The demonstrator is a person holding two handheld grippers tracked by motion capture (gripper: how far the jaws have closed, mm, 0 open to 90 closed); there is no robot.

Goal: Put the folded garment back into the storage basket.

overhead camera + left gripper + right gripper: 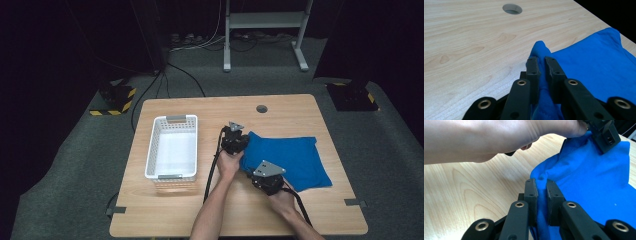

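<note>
A folded blue cloth (292, 157) lies on the right half of the wooden table (210, 205). My left gripper (236, 138) is shut on the cloth's far left corner, and in the left gripper view the blue cloth (589, 65) bunches up between the jaws of the left gripper (542, 61). My right gripper (263, 181) is shut on the near left edge. In the right gripper view the blue cloth (594, 182) is pinched at the right gripper (541, 183), with the person's left hand (489, 140) and the other gripper farther off.
A white plastic basket (172, 148) stands on the left half of the table, with nothing in it. A round cable hole (261, 108) sits near the table's far edge. Dark floor, cables and a stand's legs (265, 35) lie beyond the table.
</note>
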